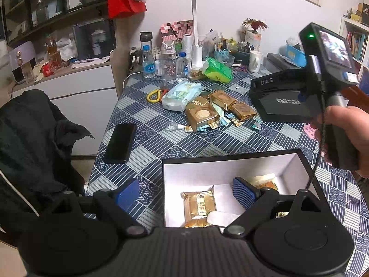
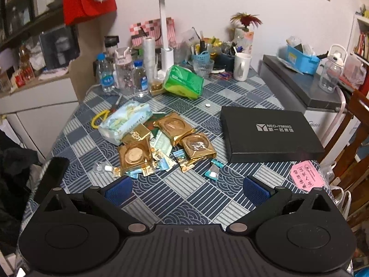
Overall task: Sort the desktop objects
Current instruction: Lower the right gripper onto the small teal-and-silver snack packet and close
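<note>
A black box with a white inside (image 1: 230, 168) sits on the patterned table near me; a gold packet (image 1: 199, 204) lies in it. My left gripper (image 1: 185, 192) hangs open over the box's left wall, holding nothing. Mid-table lies a pile of gold packets (image 1: 204, 115) (image 2: 135, 154) and small sachets (image 2: 159, 165) beside a tissue pack (image 2: 125, 121). A single blue sachet (image 2: 213, 173) lies apart. My right gripper (image 2: 186, 189) stands open above bare tablecloth in front of the pile. In the left wrist view a hand (image 1: 346, 136) holds the right gripper's handle.
The black box lid (image 2: 267, 133) lies at the right, a pink card (image 2: 305, 177) near it. A phone (image 1: 121, 143) rests at the table's left edge. Yellow scissors (image 2: 100, 116), bottles (image 2: 106, 76), a green pack (image 2: 183, 82), a mug (image 2: 241, 67) and a lamp base (image 2: 166, 62) crowd the back.
</note>
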### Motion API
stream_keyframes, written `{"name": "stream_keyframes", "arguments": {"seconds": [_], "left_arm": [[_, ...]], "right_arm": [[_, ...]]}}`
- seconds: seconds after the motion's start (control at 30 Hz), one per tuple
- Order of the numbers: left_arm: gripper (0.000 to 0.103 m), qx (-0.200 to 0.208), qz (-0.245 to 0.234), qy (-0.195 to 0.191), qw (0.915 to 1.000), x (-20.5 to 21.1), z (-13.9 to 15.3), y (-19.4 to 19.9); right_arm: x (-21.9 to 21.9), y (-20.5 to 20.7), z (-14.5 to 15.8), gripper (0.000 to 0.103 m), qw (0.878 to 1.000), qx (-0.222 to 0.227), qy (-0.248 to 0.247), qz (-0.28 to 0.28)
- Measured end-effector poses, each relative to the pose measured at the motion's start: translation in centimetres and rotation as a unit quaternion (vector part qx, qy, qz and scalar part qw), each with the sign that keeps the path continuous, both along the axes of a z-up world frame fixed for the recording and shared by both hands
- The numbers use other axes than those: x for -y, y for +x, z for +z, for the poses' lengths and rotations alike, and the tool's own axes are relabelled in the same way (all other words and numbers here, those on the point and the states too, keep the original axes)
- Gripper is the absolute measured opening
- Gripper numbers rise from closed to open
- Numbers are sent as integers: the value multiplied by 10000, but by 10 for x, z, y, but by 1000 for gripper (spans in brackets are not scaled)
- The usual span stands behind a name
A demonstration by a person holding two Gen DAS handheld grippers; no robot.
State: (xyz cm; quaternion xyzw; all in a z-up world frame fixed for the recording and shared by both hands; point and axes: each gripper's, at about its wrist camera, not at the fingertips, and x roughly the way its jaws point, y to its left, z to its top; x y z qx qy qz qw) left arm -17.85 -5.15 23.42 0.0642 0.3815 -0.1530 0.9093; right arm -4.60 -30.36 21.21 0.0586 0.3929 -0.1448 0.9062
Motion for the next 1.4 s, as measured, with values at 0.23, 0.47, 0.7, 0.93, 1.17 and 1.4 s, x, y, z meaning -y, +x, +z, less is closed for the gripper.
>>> {"name": "stream_keyframes", "arguments": {"seconds": [0.23,0.47,0.7,0.93,1.17,1.4], "left_arm": [[103,-4,-73,56,10000,6,-3,4],[103,-40,-196,115,9997,14,-7,8],[103,-124,-197,149,9996,18,-13,15],[103,-195,-149,182,9995,17,-18,23],[103,-321,-117,197,9992,18,-27,33],[103,-416,-100,249,9988,19,-34,41]], "right_arm": [[5,23,-14,103,9999,-163,-55,10],[23,53,-22,103,9994,-328,29,-74],[46,90,-41,103,9978,-641,-93,-128],[73,118,-78,103,9940,-1027,19,-363],[90,136,-108,103,9897,-1280,345,-532],[102,147,-133,72,9845,-1415,743,-720]]}}
